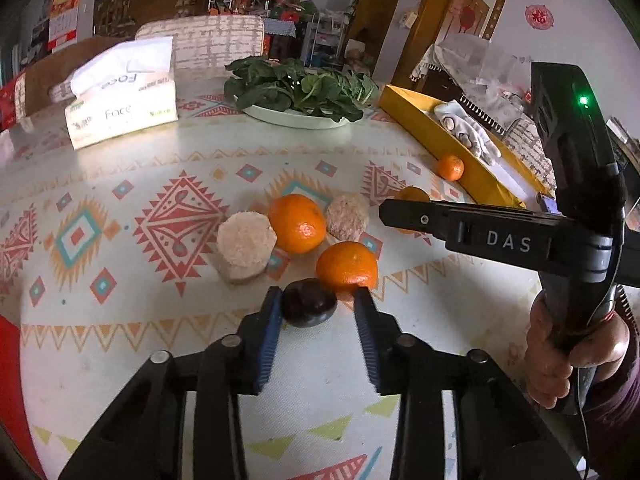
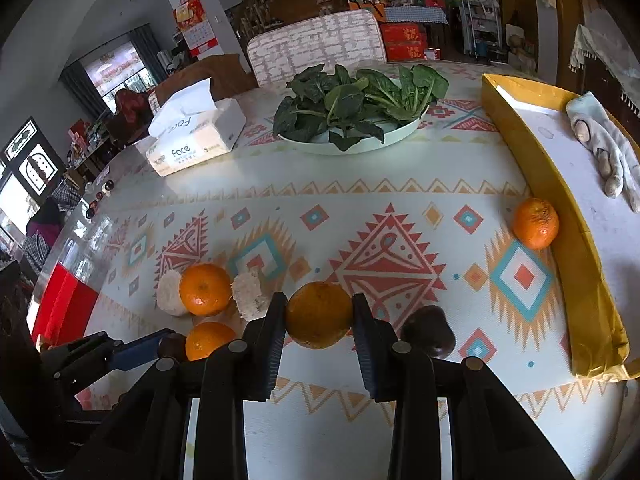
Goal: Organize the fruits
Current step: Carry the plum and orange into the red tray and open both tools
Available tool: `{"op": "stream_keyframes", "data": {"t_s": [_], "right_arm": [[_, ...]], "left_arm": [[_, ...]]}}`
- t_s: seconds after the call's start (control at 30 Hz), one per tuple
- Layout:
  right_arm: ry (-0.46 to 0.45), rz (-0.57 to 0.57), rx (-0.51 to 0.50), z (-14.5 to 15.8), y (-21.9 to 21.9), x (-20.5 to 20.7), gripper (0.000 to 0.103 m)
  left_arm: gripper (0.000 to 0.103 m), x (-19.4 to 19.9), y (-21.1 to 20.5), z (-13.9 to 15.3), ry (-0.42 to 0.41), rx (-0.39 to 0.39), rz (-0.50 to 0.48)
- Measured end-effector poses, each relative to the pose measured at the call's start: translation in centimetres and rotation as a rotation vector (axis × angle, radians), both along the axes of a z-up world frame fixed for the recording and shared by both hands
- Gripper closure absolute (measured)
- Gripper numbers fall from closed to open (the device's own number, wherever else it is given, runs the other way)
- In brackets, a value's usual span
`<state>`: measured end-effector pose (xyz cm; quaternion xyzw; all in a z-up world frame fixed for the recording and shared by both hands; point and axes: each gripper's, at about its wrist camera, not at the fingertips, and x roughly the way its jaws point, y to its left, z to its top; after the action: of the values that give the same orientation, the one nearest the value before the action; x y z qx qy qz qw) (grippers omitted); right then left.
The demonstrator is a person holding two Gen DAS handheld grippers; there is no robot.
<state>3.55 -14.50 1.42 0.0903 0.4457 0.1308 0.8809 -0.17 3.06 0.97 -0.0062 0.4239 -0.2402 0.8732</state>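
In the left wrist view my left gripper [image 1: 316,300] is open around a dark purple fruit [image 1: 309,302] on the table; the left pad is at it, the right pad stands apart. An orange [image 1: 347,266] lies just behind it, another orange [image 1: 297,223] sits between two pale rice cakes [image 1: 245,245]. In the right wrist view my right gripper [image 2: 319,312] is shut on an orange [image 2: 319,315], held just above the table. A second dark fruit [image 2: 428,331] lies to its right. One orange [image 2: 535,223] rests against the yellow box [image 2: 576,264].
A plate of leafy greens [image 2: 352,108] and a tissue box [image 2: 196,140] stand at the back of the patterned tablecloth. A white glove [image 2: 604,152] lies in the yellow box. The right gripper's body [image 1: 508,236] reaches across the right side in the left wrist view.
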Motion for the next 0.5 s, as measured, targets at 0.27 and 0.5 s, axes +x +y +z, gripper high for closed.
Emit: {"op": "stream_keyframes", "data": {"t_s": [0.27, 0.5], "right_arm": [[-0.027, -0.002, -0.001, 0.4, 0.1, -0.4, 0.068], [-0.037, 0.029, 0.076, 1.1, 0.0, -0.7, 0.068]], "left_arm": [[0.079, -0.1, 1.7, 0.4, -0.027, -0.04, 0.072], [0.079, -0.8, 3.8, 2.2, -0.069, -0.081, 0.16]]}}
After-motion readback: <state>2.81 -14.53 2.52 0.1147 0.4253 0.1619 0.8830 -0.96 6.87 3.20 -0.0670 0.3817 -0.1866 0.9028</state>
